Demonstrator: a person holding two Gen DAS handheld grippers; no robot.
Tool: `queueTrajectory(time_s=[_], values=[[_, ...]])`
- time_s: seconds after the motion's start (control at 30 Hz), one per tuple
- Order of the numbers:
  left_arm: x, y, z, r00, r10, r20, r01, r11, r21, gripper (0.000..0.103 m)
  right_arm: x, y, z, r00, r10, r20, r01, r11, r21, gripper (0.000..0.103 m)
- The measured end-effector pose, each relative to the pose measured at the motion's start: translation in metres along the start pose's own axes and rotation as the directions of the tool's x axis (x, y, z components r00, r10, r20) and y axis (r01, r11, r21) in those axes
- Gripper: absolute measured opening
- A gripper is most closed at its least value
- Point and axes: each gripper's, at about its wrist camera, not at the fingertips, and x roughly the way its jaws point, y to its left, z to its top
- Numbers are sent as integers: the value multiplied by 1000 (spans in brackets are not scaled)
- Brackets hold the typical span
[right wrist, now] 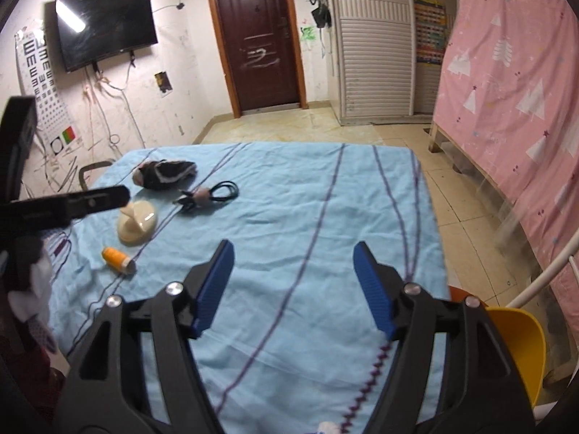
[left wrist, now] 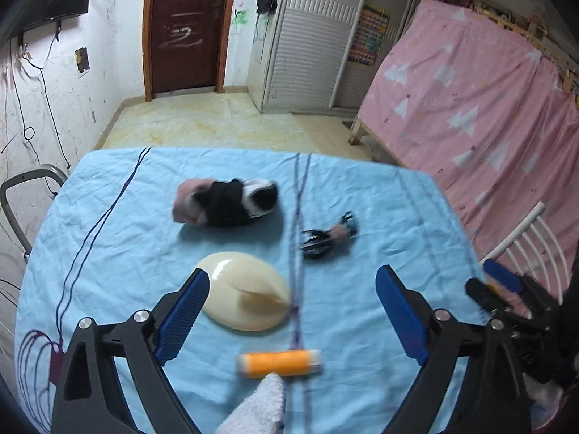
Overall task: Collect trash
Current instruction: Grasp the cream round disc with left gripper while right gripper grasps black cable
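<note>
**Both grippers open above the blue cloth, trash lying on it**

Light blue cloth [left wrist: 108, 253] with dark thin stripes covers the table and fills the near part of both views. Nearest in the left wrist view, a corner of white towel-like fabric [left wrist: 260, 405] lies at the bottom edge, and just beyond it an orange thread spool [left wrist: 278, 361] lies on its side. The left gripper [left wrist: 293, 300] hangs over this spot with its blue fingers [left wrist: 184, 311] spread wide; nothing is pinched between them. A little further, partly behind the left finger, sits a cream oval dish [left wrist: 246, 289]. Beyond it lies a black hair tie with a pink piece [left wrist: 331, 235], and to its left a black, white and pink bundle of cloth [left wrist: 224, 202], blurred.

The right gripper [right wrist: 293, 285] is also spread open over bare cloth, well apart from the spool, holding nothing. At its right a yellow chair [right wrist: 521, 343] stands beside the table. Far behind are a brown door [right wrist: 257, 36], a wall television [right wrist: 105, 21] and a pink sheet [right wrist: 514, 72].
</note>
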Motion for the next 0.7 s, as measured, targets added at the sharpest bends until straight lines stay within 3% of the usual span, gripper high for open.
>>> queueTrajectory(time_s=[0.3,0.7], values=[[37,20,-4,994,-36,-108,46,995,86,85,20,20,10,1000,13,-27,-14,999,-37,68],[54,17,-5,993,-26,-116,47,983,178,85,44,42,20,998,32,-60,-36,997,-71,75]])
